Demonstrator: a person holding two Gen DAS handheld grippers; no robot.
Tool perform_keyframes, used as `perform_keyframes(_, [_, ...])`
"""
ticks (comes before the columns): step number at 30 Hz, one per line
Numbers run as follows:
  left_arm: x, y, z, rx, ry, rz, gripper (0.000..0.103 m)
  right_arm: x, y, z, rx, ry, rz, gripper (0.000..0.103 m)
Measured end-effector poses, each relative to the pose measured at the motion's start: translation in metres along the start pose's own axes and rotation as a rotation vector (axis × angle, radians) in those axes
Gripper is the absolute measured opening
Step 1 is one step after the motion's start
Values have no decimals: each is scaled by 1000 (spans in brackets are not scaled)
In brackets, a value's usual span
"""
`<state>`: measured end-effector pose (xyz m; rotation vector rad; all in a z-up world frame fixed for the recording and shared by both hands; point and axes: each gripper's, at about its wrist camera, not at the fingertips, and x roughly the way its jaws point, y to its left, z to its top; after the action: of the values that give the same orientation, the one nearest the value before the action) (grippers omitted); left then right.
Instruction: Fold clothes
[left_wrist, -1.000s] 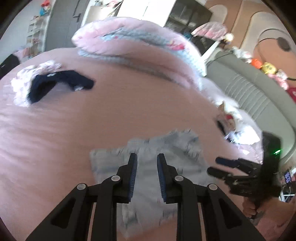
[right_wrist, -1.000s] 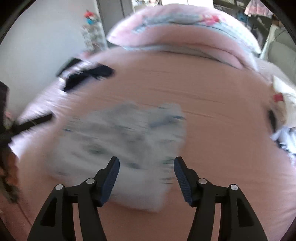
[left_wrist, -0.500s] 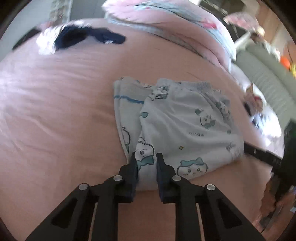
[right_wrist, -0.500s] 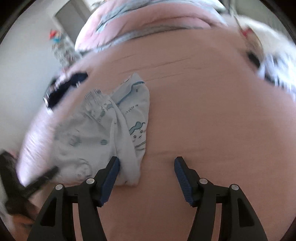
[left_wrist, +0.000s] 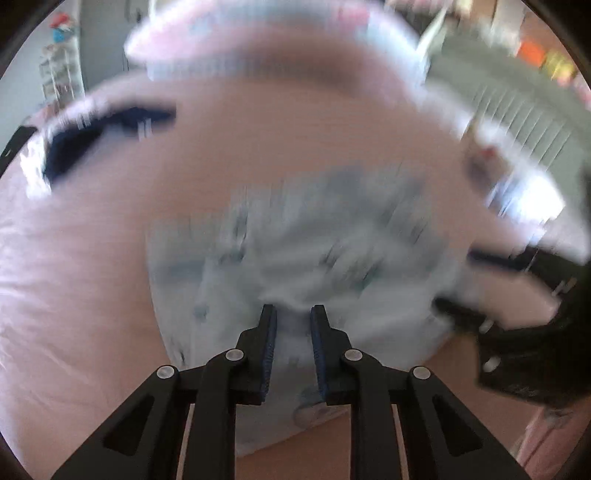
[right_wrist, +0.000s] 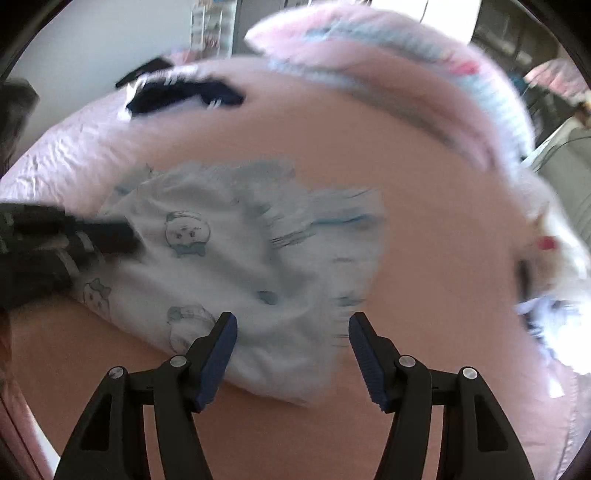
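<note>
A folded light-blue garment with cartoon prints (left_wrist: 295, 251) (right_wrist: 229, 266) lies on the pink bed. My left gripper (left_wrist: 293, 332) sits over its near edge, jaws a narrow gap apart with cloth showing between them; motion blur hides whether they grip it. It shows at the left of the right wrist view (right_wrist: 110, 236), touching the garment's left edge. My right gripper (right_wrist: 291, 347) is open, straddling the garment's near right corner. It shows at the right of the left wrist view (left_wrist: 480, 280).
A dark navy and white garment (left_wrist: 96, 140) (right_wrist: 184, 96) lies at the far left of the bed. A rolled pink quilt (right_wrist: 388, 55) lies across the far side. More clothes (right_wrist: 554, 266) are piled at the right, beside a grey sofa (left_wrist: 517, 103).
Both grippers have swung over the folded garment. The left jaws have opened slightly since half a second ago. The right gripper has moved from beside the garment to over its near corner.
</note>
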<state>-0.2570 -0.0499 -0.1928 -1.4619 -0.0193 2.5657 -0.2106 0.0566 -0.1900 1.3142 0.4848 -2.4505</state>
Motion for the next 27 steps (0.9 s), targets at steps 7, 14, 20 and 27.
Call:
perform_keyframes(7, [-29,25,15,11,25,-13,17,-12,-23,2,-44,29,-50,66])
perform_keyframes(14, [14,6,52,102,1,-57,17,18,-8,76,118,-30,128,65])
perform_keyframes(20, [15,48,33,106,86,97,20,64,-23,98,163,62,169,61])
perform_keyframes(27, [-13,63,48,-4,-110,-31,22,22,-32,104,194,-44,197,63])
